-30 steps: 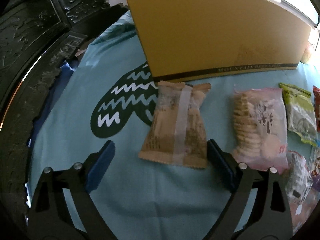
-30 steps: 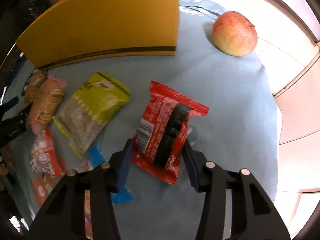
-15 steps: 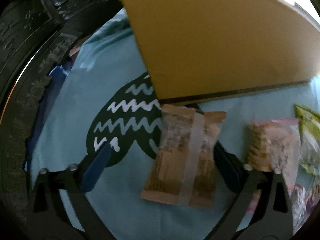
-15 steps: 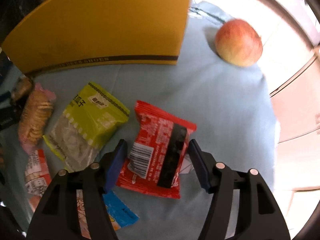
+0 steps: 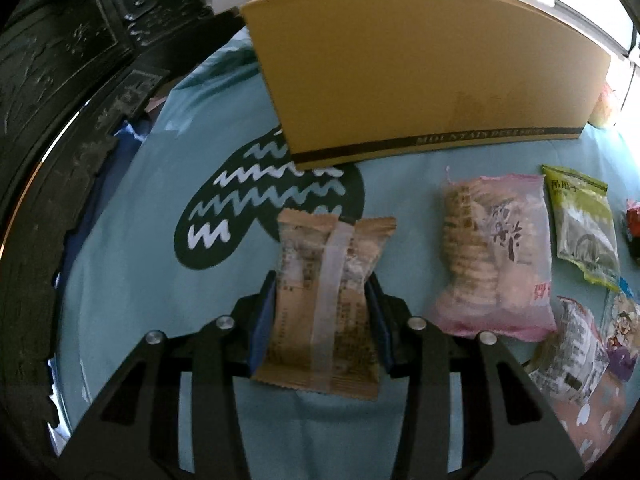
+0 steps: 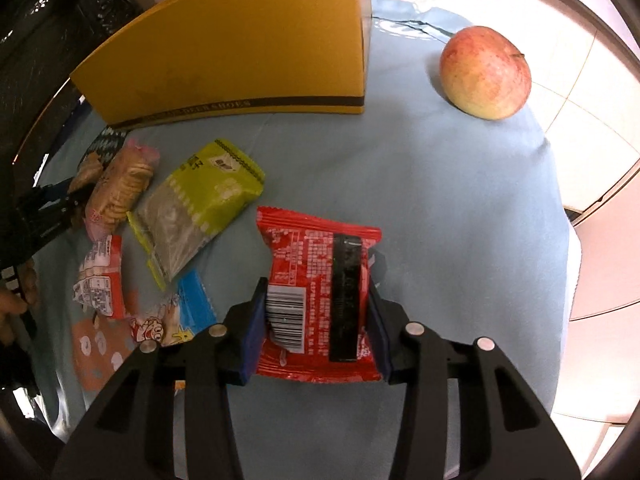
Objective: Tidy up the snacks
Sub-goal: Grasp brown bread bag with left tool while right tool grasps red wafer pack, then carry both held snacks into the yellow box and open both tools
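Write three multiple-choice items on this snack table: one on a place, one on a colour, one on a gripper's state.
1. Where is the apple?
A. beside the yellow box's end
B. on the box
C. among the packets

2. What colour is the packet between the right gripper's pads?
A. green
B. red
C. pink

3. How is the left gripper?
A. wide open
B. closed on nothing
C. closed on the tan packet

Answers: 1 A, it sits on the cloth past the box's end. 2 B, a red wrapper with a barcode. 3 C, both pads press its sides.
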Motion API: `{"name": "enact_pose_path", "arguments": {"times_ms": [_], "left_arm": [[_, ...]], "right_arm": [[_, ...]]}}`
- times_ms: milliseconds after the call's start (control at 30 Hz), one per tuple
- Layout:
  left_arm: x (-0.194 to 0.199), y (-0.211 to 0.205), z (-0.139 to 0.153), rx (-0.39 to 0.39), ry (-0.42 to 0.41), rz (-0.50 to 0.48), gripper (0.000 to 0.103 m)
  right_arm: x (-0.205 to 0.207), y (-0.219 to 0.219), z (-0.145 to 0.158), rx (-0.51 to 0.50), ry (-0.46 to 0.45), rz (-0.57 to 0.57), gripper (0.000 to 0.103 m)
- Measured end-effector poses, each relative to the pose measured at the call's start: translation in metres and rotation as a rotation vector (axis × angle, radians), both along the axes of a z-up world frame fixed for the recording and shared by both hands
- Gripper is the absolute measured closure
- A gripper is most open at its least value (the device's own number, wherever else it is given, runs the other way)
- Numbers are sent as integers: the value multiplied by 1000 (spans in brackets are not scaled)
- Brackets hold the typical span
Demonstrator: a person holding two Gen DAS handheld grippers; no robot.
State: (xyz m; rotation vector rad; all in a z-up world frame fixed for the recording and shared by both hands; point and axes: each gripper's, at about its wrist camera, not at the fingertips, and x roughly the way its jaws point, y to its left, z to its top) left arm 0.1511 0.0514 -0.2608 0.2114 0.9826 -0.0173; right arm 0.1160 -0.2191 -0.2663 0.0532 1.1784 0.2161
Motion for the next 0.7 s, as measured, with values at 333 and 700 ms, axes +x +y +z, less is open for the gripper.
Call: {"name": "enact_pose_path", "arguments": {"times_ms": [333, 700], "left_arm": [[-1, 21, -3, -75, 21, 47, 42], [-5, 16, 4, -103, 33, 2, 60]], "right_arm": [[4, 31, -11, -108, -22, 42, 57], [2, 21, -6, -106, -26, 30, 57]]}}
